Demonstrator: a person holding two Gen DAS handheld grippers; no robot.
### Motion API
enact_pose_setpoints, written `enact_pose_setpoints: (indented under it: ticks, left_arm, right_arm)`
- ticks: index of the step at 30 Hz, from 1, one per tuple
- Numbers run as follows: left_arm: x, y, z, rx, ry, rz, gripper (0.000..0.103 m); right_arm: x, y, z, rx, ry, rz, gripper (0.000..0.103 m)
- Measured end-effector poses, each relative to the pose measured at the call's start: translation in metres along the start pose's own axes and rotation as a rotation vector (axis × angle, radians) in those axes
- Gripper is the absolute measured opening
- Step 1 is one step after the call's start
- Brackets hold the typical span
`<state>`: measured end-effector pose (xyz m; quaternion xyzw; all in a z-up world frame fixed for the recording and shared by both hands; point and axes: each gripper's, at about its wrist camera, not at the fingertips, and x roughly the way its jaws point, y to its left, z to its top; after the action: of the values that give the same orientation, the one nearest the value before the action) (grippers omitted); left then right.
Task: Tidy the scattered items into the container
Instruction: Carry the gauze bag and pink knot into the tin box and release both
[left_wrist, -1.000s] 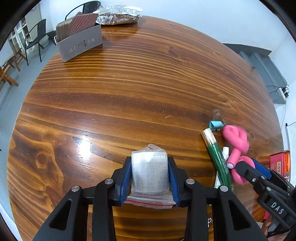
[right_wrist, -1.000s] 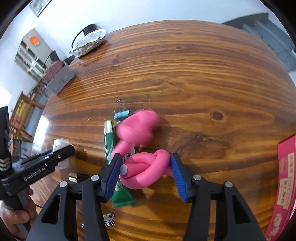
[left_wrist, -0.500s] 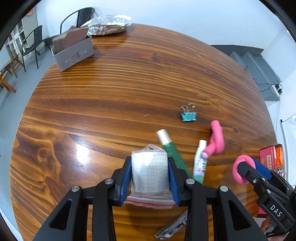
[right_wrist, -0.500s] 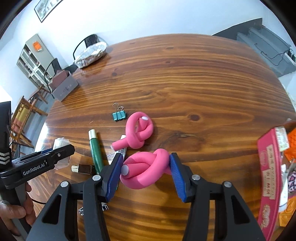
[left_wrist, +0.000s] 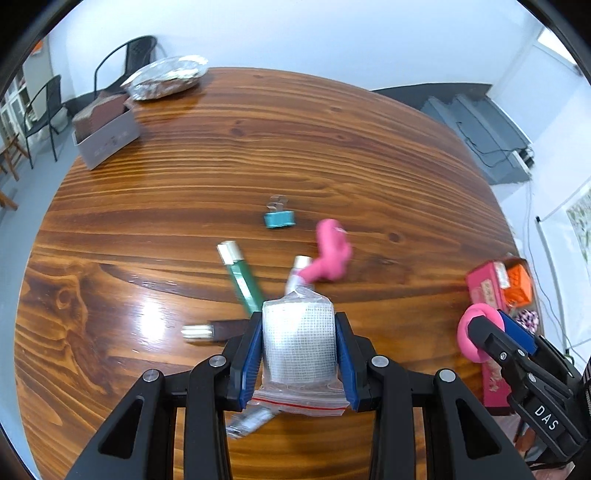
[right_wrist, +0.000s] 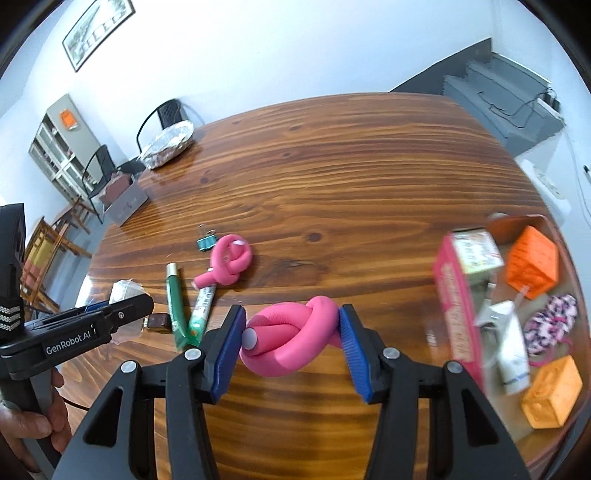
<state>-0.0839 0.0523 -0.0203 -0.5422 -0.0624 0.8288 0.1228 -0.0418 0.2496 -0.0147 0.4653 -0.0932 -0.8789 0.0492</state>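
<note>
A: Going left to right, how many things are out on the table (right_wrist: 332, 177)?

B: At the far left a grey box (right_wrist: 125, 201) and a foil-wrapped bundle (right_wrist: 168, 146), one each. Nearer, one brown tube with a metal cap (left_wrist: 210, 329), one green tube (right_wrist: 173, 295), one white-and-green tube (right_wrist: 202, 306) and one teal binder clip (right_wrist: 206, 242). There are two pink knotted foam rollers: one lies on the wood (right_wrist: 229, 264), just beside the clip, with its tail over the white-and-green tube.

A: And the other?

B: The right gripper (right_wrist: 290, 341) has its blue pads pressed against both sides of the second pink roller (right_wrist: 291, 341), above the wood. The left gripper (left_wrist: 298, 350) is clamped the same way on a small bag of white mesh (left_wrist: 298, 343) with a red zip strip.

A: Where is the container?

B: At the table's right edge: a clear tray (right_wrist: 517, 225) with a pink carton (right_wrist: 460, 295) standing along its left side. Inside are two orange blocks (right_wrist: 533, 262), one white bottle (right_wrist: 511, 350) and one pink-and-black scrunchie (right_wrist: 550, 325).

A: Room to move?

B: Bare wood lies between the loose things and the tray, and across the far half of the table.

A: Any writing?

B: "GenRobot.AI" on the left gripper, "DAS" on the right. The print on the carton is too blurred to read.
</note>
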Motion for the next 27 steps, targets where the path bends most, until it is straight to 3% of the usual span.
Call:
enact_pose_setpoints:
  ticks: [14, 27]
  left_arm:
    - [-0.014, -0.117, -0.020, 0.133, -0.025, -0.077, 0.038]
    - [-0.012, -0.226, -0.033, 0.250, -0.041, -0.138, 0.038]
  right_arm:
    - [-0.075, -0.103, -0.025, 0.115, -0.082, -0.095, 0.056]
    - [-0.113, -0.180, -0.036, 0.178, -0.120, -0.149, 0.056]
